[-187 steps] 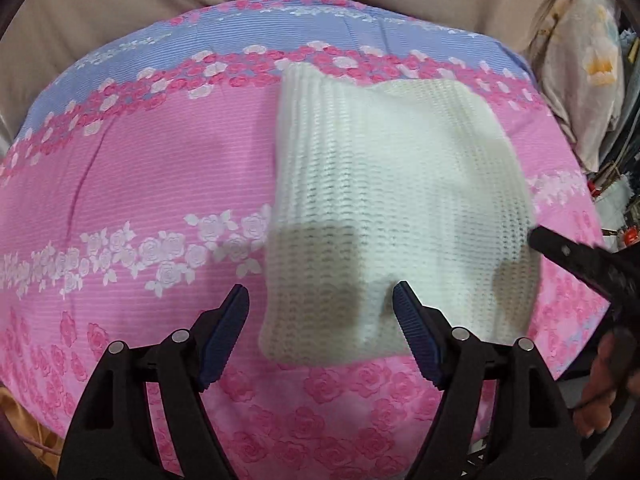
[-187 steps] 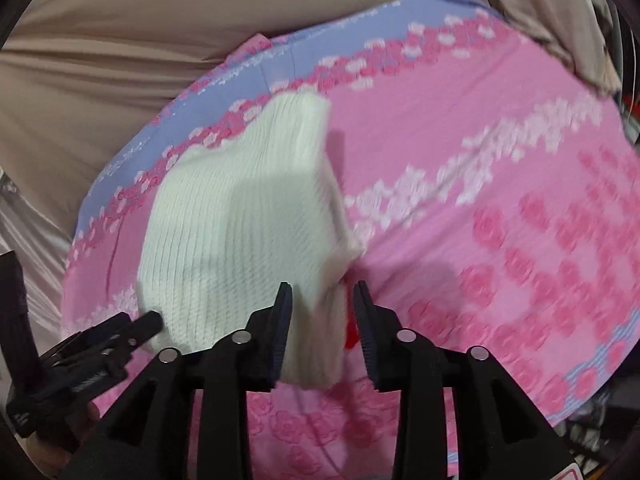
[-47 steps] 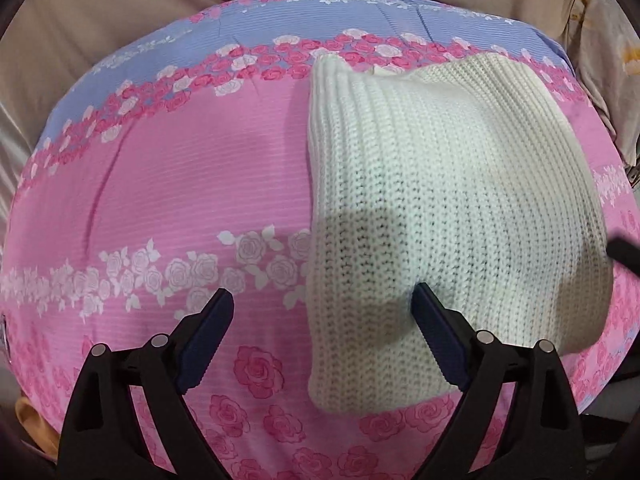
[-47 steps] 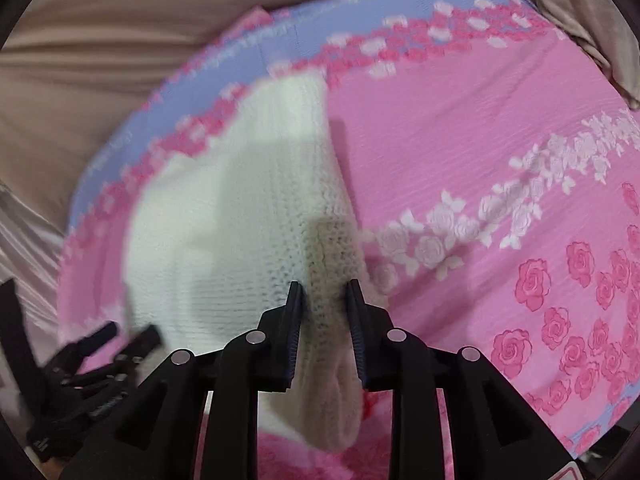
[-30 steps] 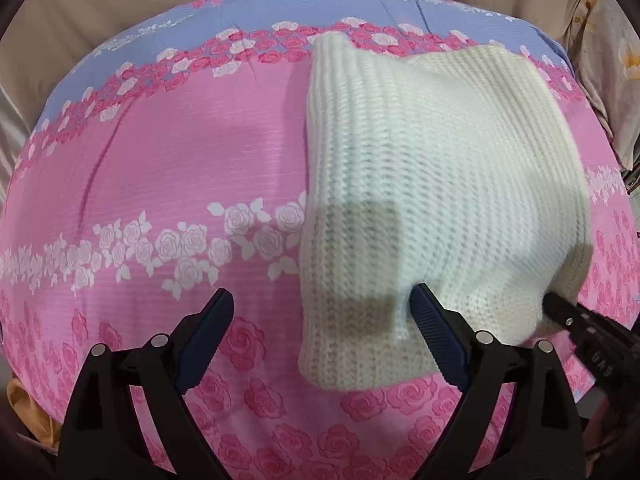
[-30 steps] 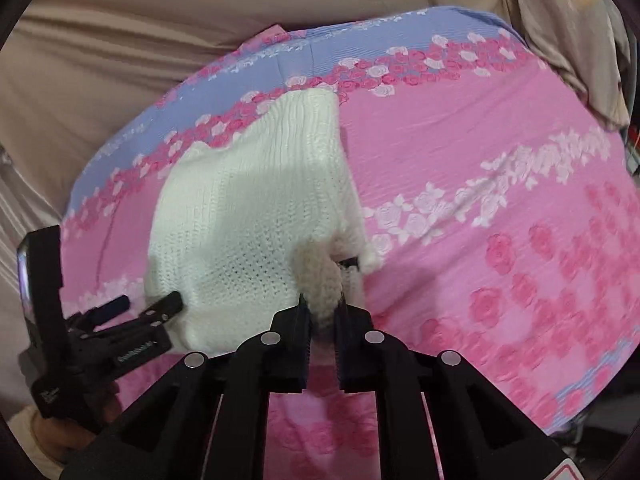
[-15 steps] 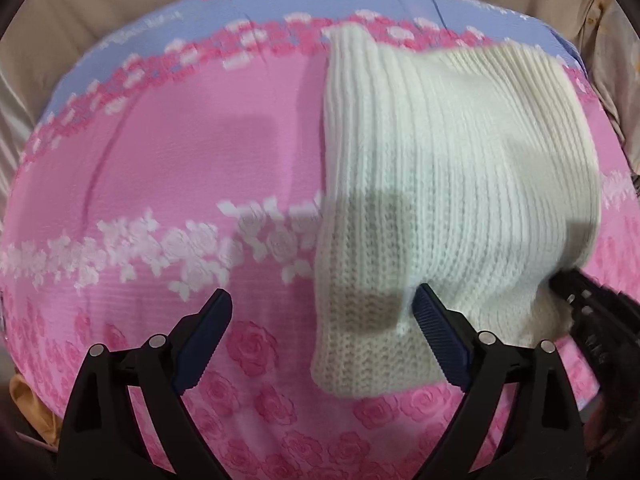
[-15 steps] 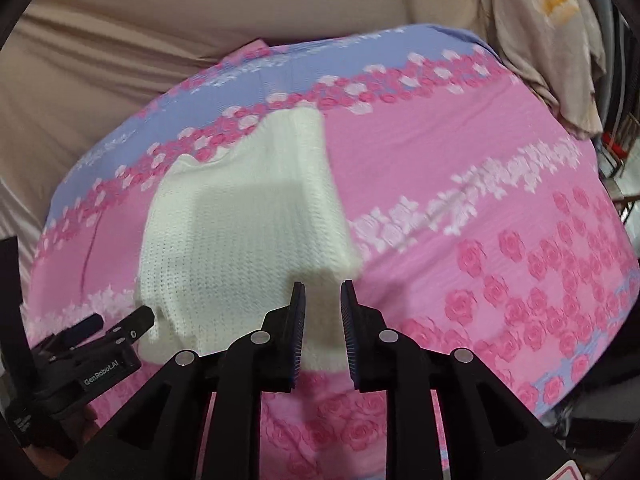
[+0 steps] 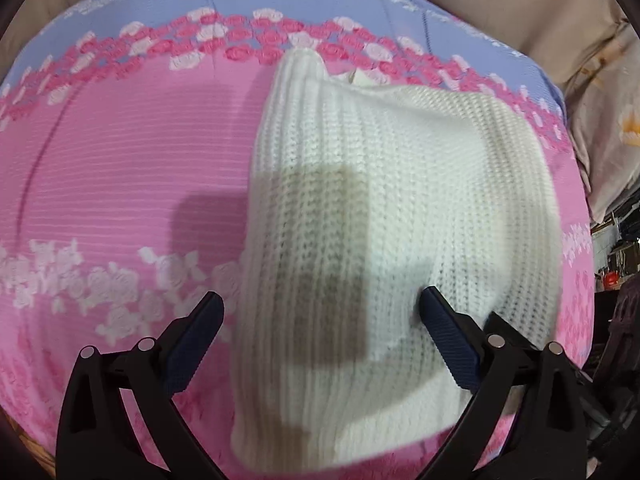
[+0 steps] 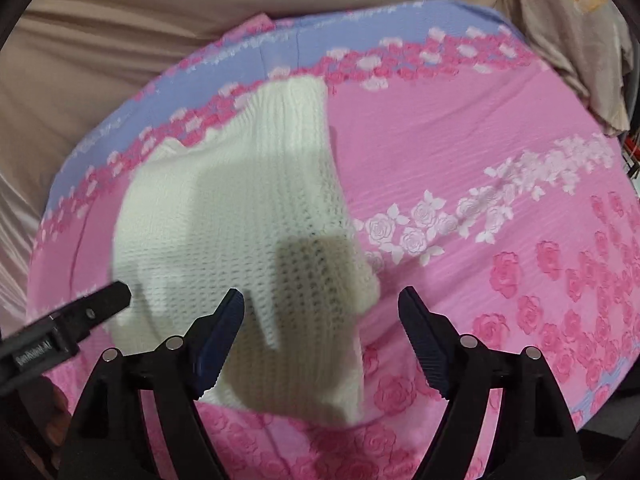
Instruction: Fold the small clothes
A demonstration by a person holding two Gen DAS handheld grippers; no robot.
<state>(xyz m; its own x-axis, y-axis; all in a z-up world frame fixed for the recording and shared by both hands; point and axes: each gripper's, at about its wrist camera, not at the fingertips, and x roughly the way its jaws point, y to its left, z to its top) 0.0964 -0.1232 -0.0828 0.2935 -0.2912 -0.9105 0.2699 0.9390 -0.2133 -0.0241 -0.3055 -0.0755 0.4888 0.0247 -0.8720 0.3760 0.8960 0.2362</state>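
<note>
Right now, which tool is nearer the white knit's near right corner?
Right. The right tool is open directly over that corner of the white knit; the left tool, also open, sits over its near left edge.

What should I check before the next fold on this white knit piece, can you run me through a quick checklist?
1. Left gripper open, holding nothing: ok.
2. Right gripper open, released: ok.
3. White knit garment lying on the pink floral sheet: ok.
4. Near right corner flat: not ok, it looks bunched.
5. Layers underneath aligned: cannot tell, hidden.
6. Near hem straight: cannot tell, blurred.
</note>
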